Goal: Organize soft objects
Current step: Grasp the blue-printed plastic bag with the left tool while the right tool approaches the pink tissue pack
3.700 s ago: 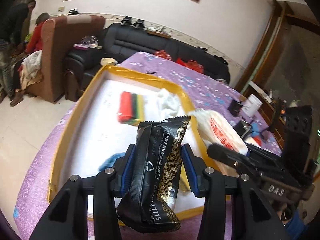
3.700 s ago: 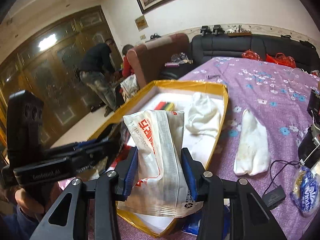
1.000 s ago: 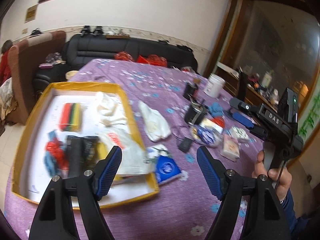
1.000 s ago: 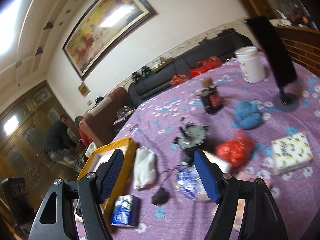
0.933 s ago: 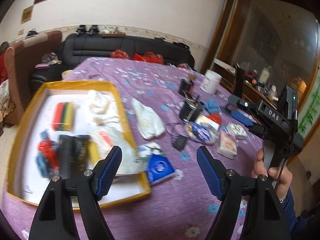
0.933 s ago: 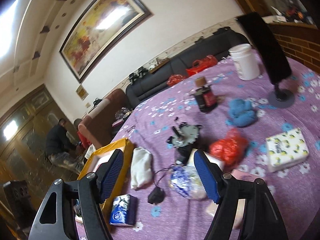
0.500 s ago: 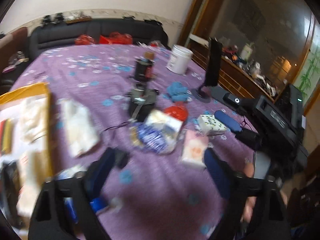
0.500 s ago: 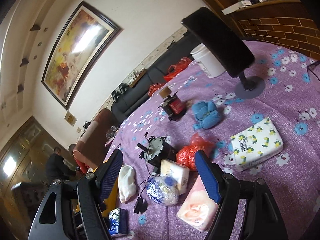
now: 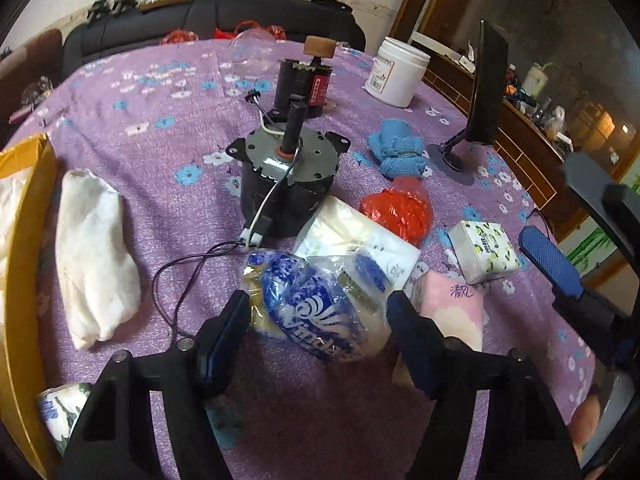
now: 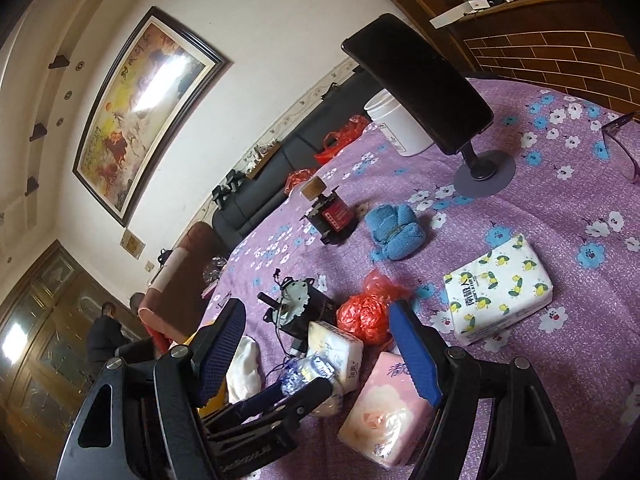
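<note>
My left gripper (image 9: 318, 320) is open, its jaws on either side of a blue-and-clear plastic bag (image 9: 320, 304) lying on the purple cloth. My right gripper (image 10: 316, 344) is open and empty, above a pink tissue pack (image 10: 384, 412), which also shows in the left wrist view (image 9: 452, 304). Near it lie a red plastic bag (image 10: 364, 316), a lemon-print tissue pack (image 10: 500, 288) and a blue cloth bundle (image 10: 396, 232). A white cloth roll (image 9: 94, 256) lies beside the yellow-rimmed box (image 9: 24, 216) at the left.
A black motor (image 9: 286, 180) with a wire stands behind the bag. A small black and red device (image 9: 306, 80), a white jar (image 9: 398, 72) and a phone on a stand (image 9: 480, 92) stand farther back. A white tissue pack (image 9: 348, 236) lies under the bag.
Both grippers have let go of their packs in the box and swung right over the table. My left gripper has come down around the blue-and-clear bag.
</note>
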Tool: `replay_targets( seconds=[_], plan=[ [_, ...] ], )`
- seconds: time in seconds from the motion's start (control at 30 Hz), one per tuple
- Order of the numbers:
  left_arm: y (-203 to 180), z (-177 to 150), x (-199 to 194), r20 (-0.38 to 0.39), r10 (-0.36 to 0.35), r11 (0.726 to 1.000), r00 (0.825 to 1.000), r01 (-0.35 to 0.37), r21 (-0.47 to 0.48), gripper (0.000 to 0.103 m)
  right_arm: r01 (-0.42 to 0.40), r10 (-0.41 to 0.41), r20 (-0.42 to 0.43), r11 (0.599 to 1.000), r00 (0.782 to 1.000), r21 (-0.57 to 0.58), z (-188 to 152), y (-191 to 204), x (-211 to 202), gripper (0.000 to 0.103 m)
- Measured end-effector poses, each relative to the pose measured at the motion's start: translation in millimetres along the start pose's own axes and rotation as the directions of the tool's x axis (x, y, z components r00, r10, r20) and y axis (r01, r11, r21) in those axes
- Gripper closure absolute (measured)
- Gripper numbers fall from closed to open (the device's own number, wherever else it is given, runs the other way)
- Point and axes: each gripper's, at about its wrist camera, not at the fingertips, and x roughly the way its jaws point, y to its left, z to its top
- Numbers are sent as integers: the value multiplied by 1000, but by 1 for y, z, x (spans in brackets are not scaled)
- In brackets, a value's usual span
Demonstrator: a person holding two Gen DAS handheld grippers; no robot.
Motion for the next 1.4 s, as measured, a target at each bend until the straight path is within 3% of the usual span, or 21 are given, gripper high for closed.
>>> replay_targets(
  seconds=[0.13, 0.37, 0.57, 0.73, 0.87, 0.97, 1.17, 1.23, 1.3, 1.4],
  plan=[
    [-1, -7, -16, 11, -25, 1000, 1000, 25, 3, 45, 11, -11, -9, 1000, 1000, -1, 0, 0, 1, 24],
    [3, -39, -64, 47, -99, 995, 994, 98, 23, 45, 39, -40, -32, 999, 999, -23, -3, 2, 7, 24],
    [12, -86, -98, 55, -172, 984, 984, 169, 56, 45, 61, -68, -97, 996, 993, -71, -10, 8, 20, 22],
    [27, -118, -104, 80, -158, 986, 984, 152, 72, 44, 88, -110, -159, 986, 981, -141, -25, 10, 17, 22],
    [37, -122, -102, 88, -181, 983, 980, 177, 52, 44, 157, -184, -188, 976, 965, -151, -35, -1, 2, 19],
    [35, -122, -105, 102, -178, 983, 979, 171, 73, 44, 238, -270, -212, 957, 939, -166, -40, -11, -6, 15],
    [33, -123, -102, 87, -166, 984, 982, 160, 76, 44, 300, -333, -249, 940, 909, -160, -43, -24, 4, 14],
    [33, -123, -102, 90, -163, 985, 982, 157, 75, 44, 292, -334, -260, 938, 906, -187, -43, -16, 14, 14],
    [33, -122, -101, 86, -165, 984, 983, 158, 75, 44, 300, -360, -282, 924, 889, -236, -46, -5, 30, 14],
    [34, -122, -101, 87, -161, 985, 983, 155, 74, 44, 333, -440, -257, 867, 860, -372, -57, 15, 51, 14]
  ],
)
